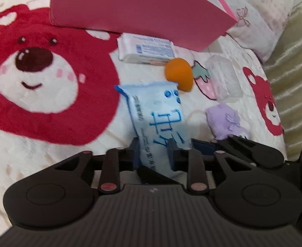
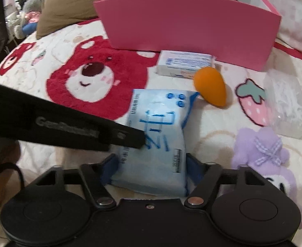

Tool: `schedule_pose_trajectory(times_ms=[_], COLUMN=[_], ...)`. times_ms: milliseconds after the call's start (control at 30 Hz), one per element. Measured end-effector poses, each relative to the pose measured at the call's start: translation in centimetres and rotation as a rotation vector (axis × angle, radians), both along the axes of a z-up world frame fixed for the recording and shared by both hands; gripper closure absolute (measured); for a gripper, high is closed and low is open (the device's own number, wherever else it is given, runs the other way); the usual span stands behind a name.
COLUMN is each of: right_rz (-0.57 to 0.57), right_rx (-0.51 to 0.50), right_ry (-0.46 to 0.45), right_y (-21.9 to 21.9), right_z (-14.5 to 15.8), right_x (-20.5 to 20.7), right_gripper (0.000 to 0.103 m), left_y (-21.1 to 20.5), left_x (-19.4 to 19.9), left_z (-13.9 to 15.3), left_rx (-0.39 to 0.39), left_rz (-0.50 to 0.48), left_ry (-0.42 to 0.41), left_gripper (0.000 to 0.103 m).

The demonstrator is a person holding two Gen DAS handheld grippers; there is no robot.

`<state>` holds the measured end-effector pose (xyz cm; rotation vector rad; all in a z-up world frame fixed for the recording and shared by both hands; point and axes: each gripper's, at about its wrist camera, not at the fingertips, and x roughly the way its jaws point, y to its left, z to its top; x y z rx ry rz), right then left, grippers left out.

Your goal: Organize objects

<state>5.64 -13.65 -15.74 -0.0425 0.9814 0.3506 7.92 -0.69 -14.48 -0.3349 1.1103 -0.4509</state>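
Note:
A light blue tissue pack (image 1: 157, 115) with blue lettering sits between the fingers of my left gripper (image 1: 154, 154), which is shut on its near end. The same pack (image 2: 157, 140) also lies between the fingers of my right gripper (image 2: 151, 168), which is closed against its sides. The left gripper's finger (image 2: 85, 129) crosses in from the left and touches the pack. Beyond it lie an orange egg-shaped sponge (image 2: 211, 86), a white wipes pack (image 2: 184, 62), a purple plush toy (image 2: 264, 156) and a clear plastic box (image 2: 285, 103). An open pink box (image 2: 188, 28) stands behind.
Everything lies on a bed blanket (image 2: 48, 107) printed with red bears and strawberries. A brown pillow (image 2: 68, 2) and soft toys (image 2: 27, 12) are at the far left. A floral pillow (image 1: 260, 20) lies right of the pink box (image 1: 130, 10).

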Motion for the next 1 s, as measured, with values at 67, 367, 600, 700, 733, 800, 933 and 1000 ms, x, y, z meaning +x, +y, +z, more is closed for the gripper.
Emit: schedule_pose_trajectory(times_ms=[67,367,600,700,733,800,933,1000], right_rz=[0.010,0.009,0.017,0.017,0.018,0.019,0.029,0.032], right_rx=[-0.012,0.020,0.054,0.072,0.074,0.073,0.065,0.067], right_ry=[-0.015,-0.026,-0.047,-0.058,-0.062,-0.076,-0.108,-0.115], right_y=[0.3,0.1,0.3,0.4,0.6,0.9,1.6,1.8], right_z=[0.1,1.0,3.1,3.7,4.0,4.4,5.5,6.3], right_x=[-0.2,-0.4,-0.5,-0.7,-0.8,-0.9,-1.0,-1.2], right_gripper=[0.033,0.034,0.032,0.032,0.032,0.032,0.032,0.032], left_y=[0.3,1.1,1.9,2.2,2.3,2.7,3.5,3.9], left_x=[0.0,0.4,0.0,-0.3,-0.4,-0.5,-0.9,-1.2], left_z=[0.0,1.4,3.8,4.6,5.0,5.6,7.0,7.7], left_rx=[-0.027,-0.072,-0.082,-0.076,-0.076,-0.081,-0.082,-0.077], left_rz=[0.023,-0.006,0.000,0.003,0.005,0.015,0.022,0.022], left_ry=[0.016,0.038,0.002,-0.014,-0.021,-0.033,-0.055,-0.063], left_gripper=[0.075,0.079,0.079,0.079,0.079,0.079,0.079,0.079])
